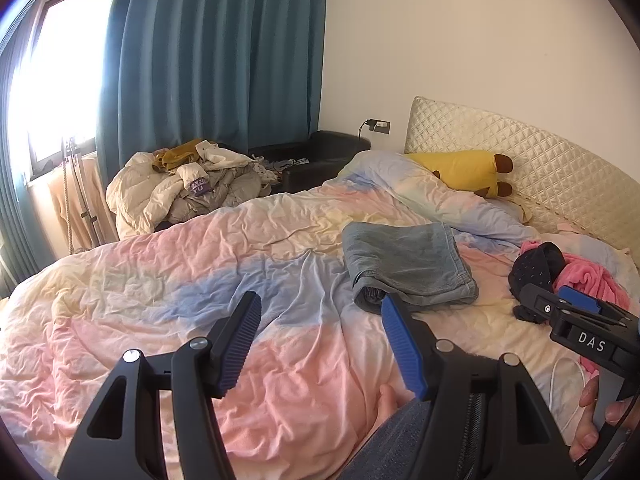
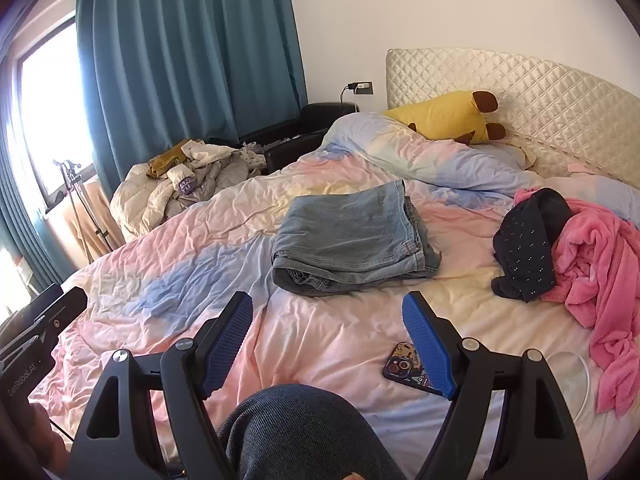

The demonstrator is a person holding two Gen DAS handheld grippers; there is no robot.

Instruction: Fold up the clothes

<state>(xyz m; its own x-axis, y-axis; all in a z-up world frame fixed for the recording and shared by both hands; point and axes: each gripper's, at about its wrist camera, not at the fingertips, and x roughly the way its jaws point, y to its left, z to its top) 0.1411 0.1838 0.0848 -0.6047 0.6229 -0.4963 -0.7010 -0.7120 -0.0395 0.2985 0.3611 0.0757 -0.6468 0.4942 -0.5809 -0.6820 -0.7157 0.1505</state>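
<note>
A folded pair of blue-grey jeans [image 1: 408, 264] [image 2: 352, 240] lies flat on the pastel quilt [image 1: 160, 280] [image 2: 160, 264], in the middle of the bed. To its right sit a crumpled dark garment with small dots [image 1: 536, 264] [image 2: 528, 248] and a pink fleece [image 1: 592, 276] [image 2: 600, 272], touching each other. My left gripper [image 1: 320, 300] hovers open over the quilt, short of the jeans, with nothing between its blue pads. The right gripper [image 2: 328, 300] is also open and empty, just before the jeans' near edge; in the left wrist view it shows near the dark garment [image 1: 556, 296].
A phone [image 2: 400, 368] and a white cable [image 2: 580, 380] lie on the quilt by the right gripper. A person's knee [image 2: 296, 432] is below it. A yellow plush toy [image 2: 444, 116] rests at the headboard [image 2: 540, 92]. A heap of laundry [image 1: 188, 184] sits beyond the bed, by the teal curtain [image 1: 216, 52].
</note>
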